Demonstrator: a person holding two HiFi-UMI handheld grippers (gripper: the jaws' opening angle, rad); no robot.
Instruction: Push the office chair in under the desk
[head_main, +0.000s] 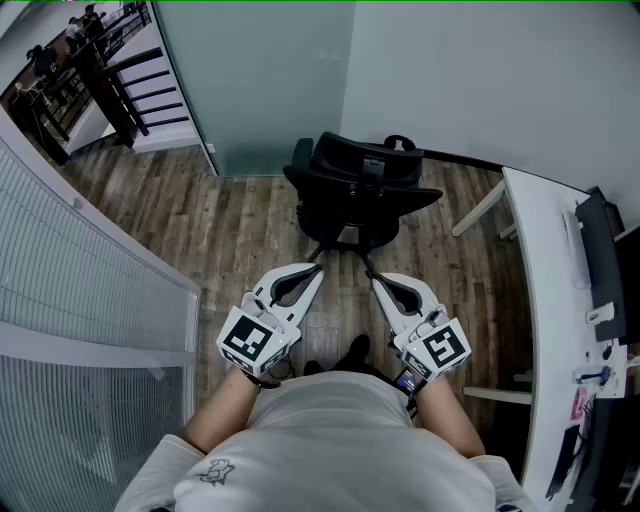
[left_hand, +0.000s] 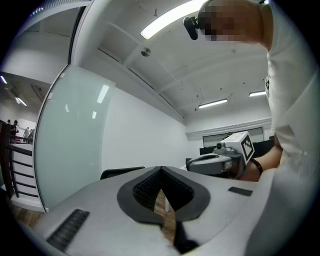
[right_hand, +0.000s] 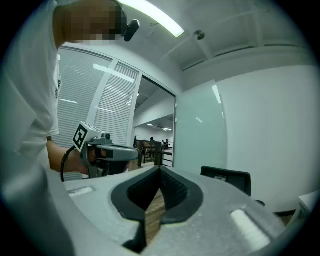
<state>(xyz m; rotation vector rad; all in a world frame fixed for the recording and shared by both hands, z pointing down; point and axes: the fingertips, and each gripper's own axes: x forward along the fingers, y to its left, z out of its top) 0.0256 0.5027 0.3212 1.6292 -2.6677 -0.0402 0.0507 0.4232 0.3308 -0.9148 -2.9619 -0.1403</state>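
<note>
A black office chair (head_main: 360, 190) stands on the wood floor ahead of me, out from the white desk (head_main: 545, 300) that runs along the right. My left gripper (head_main: 318, 268) and right gripper (head_main: 375, 280) are held side by side just short of the chair, touching nothing. Both are shut and empty. In the left gripper view its shut tips (left_hand: 161, 169) point at the top of the chair's back (left_hand: 122, 172). In the right gripper view the shut tips (right_hand: 160, 170) sit left of the chair back (right_hand: 226, 180).
A frosted glass wall (head_main: 260, 80) stands behind the chair. A partition with blinds (head_main: 90, 290) runs along my left. The desk carries a dark monitor (head_main: 605, 250) and small items (head_main: 595, 375); a slanted white desk leg (head_main: 478, 210) is right of the chair.
</note>
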